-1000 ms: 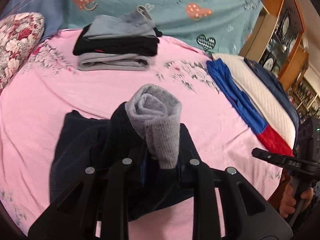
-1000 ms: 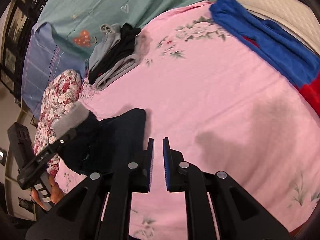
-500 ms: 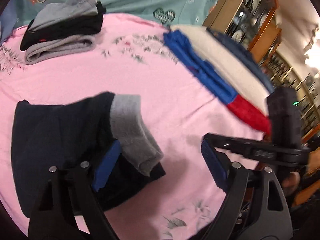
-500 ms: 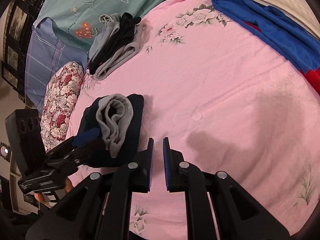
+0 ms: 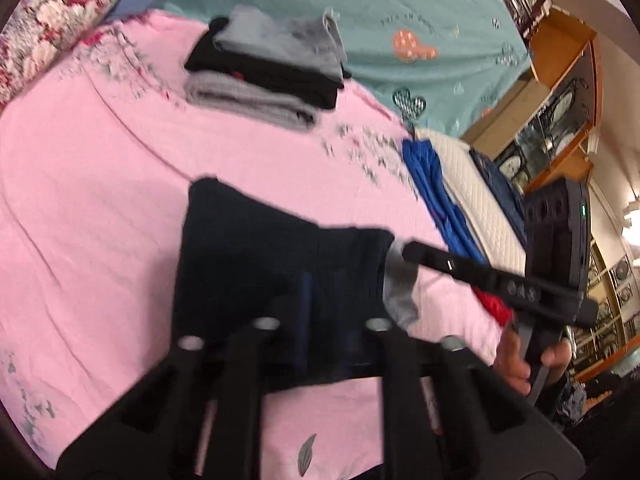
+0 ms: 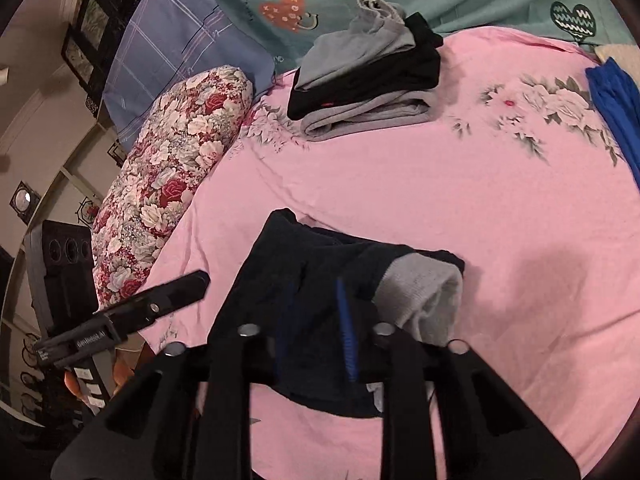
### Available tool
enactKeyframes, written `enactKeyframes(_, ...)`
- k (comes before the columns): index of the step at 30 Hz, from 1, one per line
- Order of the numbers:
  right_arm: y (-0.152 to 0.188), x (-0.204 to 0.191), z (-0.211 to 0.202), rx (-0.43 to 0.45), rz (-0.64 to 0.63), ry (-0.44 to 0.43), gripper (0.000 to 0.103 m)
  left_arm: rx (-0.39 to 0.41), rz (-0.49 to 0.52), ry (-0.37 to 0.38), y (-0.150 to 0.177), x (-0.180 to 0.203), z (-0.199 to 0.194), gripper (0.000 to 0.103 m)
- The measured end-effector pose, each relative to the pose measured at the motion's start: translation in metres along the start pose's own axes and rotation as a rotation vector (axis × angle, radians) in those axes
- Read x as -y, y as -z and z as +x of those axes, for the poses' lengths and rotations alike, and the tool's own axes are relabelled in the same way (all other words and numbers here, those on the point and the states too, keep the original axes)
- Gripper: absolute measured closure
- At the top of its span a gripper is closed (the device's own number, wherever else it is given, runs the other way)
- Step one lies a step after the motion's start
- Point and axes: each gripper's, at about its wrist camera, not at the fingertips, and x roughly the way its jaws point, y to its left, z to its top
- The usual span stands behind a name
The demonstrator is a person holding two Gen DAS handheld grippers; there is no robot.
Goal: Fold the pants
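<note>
The dark navy pants (image 5: 256,256) with grey cuffs (image 6: 424,292) lie folded on the pink bedsheet (image 5: 80,184); they also show in the right wrist view (image 6: 304,272). My left gripper (image 5: 324,312) is open, its fingers over the near edge of the pants. My right gripper (image 6: 316,320) is open too, its blue pads over the near part of the pants beside the grey cuffs. The right gripper's body shows at the right of the left wrist view (image 5: 500,284). The left gripper shows at the left of the right wrist view (image 6: 132,312).
A stack of folded grey and black garments (image 5: 264,72) lies at the far side of the bed (image 6: 368,76). Blue and red clothes (image 5: 436,196) lie at the right edge. A floral pillow (image 6: 172,176) lies left. A wooden cabinet (image 5: 560,120) stands right.
The left gripper has swung back over the pants and narrowed. The right gripper has opened and moved left onto the pants. The pants now lie flat with the cuffs to the right.
</note>
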Motion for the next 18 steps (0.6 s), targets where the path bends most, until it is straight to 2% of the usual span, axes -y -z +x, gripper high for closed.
enactKeyframes(2, 0.000, 0.009, 0.013, -0.004, 0.026, 0.079, 0.090, -0.045, 0.001, -0.018, 0.009, -0.006, 0.022, 0.095)
enactKeyframes(3, 0.002, 0.020, 0.021, -0.020, 0.045, 0.146, 0.093, -0.075, 0.006, -0.041, 0.013, -0.011, 0.035, 0.095)
enactKeyframes(4, 0.007, 0.036, 0.036, -0.065, 0.084, 0.202, 0.101, -0.119, -0.013, -0.049, 0.018, -0.021, 0.051, 0.095)
enactKeyframes(5, 0.013, 0.051, 0.047, -0.100, 0.126, 0.215, 0.103, -0.135, -0.053, -0.015, 0.023, -0.032, 0.060, 0.095)
enactKeyframes(7, 0.018, 0.065, 0.050, -0.096, 0.179, 0.177, 0.103, -0.120, -0.078, 0.035, 0.023, -0.038, 0.055, 0.095)
enactKeyframes(13, 0.025, 0.040, 0.014, -0.076, 0.132, 0.140, 0.101, -0.115, -0.063, 0.045, 0.024, -0.035, 0.045, 0.095)
enactKeyframes(16, 0.045, 0.034, 0.017, -0.135, 0.108, 0.195, 0.102, -0.118, -0.061, 0.065, 0.025, -0.039, 0.045, 0.095)
enactKeyframes(18, 0.052, 0.035, 0.024, -0.129, 0.095, 0.227, 0.103, -0.116, -0.068, 0.081, 0.026, -0.043, 0.046, 0.095)
